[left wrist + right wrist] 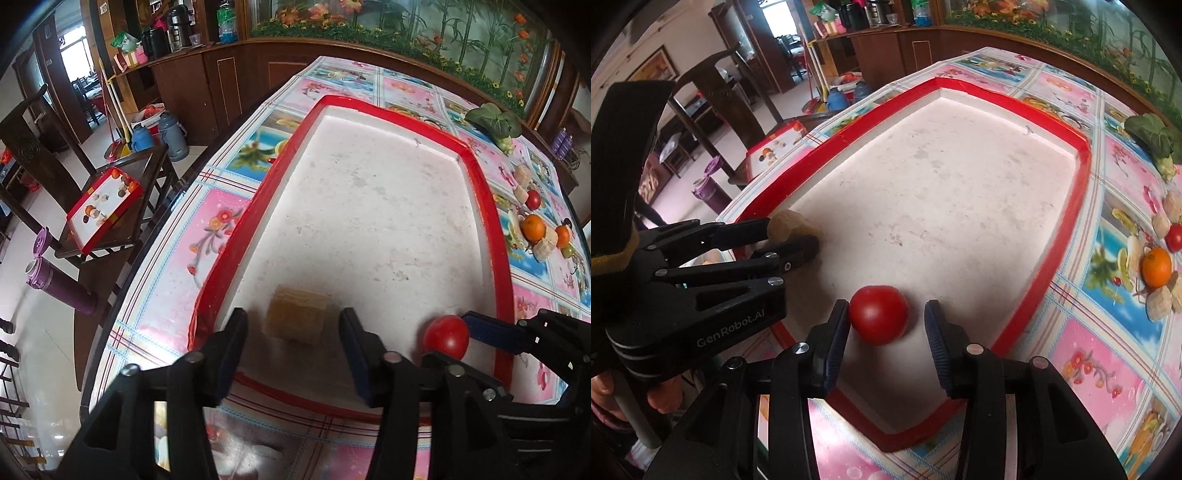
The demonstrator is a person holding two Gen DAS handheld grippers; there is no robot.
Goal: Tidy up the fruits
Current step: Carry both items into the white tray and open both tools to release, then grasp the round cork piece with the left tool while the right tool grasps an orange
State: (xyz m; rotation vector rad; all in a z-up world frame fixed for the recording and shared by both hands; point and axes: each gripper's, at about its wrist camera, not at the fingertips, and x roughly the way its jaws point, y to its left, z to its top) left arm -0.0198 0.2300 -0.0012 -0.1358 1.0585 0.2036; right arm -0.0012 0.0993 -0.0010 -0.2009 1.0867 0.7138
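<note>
A white tray with a red rim [484,206] [1084,158] lies on the flowered tablecloth. A yellowish ribbed block [295,319] [790,223] rests on the tray floor near its front left corner. My left gripper [293,314] straddles the block, open, with a gap on each side. A red tomato [879,319] [447,334] sits on the tray floor between the pads of my right gripper [886,306]. The tomato touches the left pad; a clear gap separates it from the right pad.
To the right of the tray, on the cloth, lie oranges [1156,266] [533,227], a small tomato [1174,236], several pale blocks [543,249] and a leafy green [495,120]. A chair to the left carries a second red tray [103,206]. A purple bottle [59,286] stands nearby.
</note>
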